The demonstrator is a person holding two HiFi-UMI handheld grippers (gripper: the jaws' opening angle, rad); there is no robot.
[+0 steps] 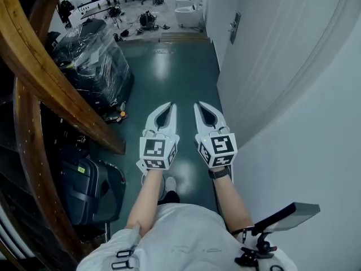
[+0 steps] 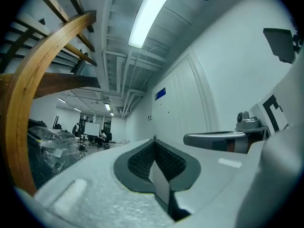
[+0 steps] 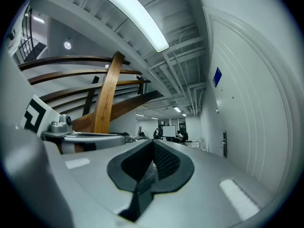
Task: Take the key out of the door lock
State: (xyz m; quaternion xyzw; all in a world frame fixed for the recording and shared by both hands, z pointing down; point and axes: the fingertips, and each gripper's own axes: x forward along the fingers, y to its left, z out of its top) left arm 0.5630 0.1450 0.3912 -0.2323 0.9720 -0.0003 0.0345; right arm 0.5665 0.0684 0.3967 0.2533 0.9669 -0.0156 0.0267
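A white door [image 1: 271, 55] runs along the right wall, with its metal lock plate and handle [image 1: 234, 27] well ahead of me. That plate also shows far off in the right gripper view [image 3: 224, 143]. The key is too small to make out. My left gripper [image 1: 170, 105] and right gripper [image 1: 198, 105] are held side by side and level over the green floor, both shut with nothing between their jaws. The left gripper [image 2: 154, 139] points down the corridor with the door [image 2: 185, 108] to its right. The right gripper [image 3: 153, 140] points the same way.
A curved wooden stair rail [image 1: 51, 83] sweeps down the left side. Behind it stand a plastic-wrapped stack [image 1: 93, 61] and a black suitcase [image 1: 84, 191]. White fixtures [image 1: 186, 13] and cluttered gear lie at the corridor's far end, where people sit in a distant room [image 3: 180, 136].
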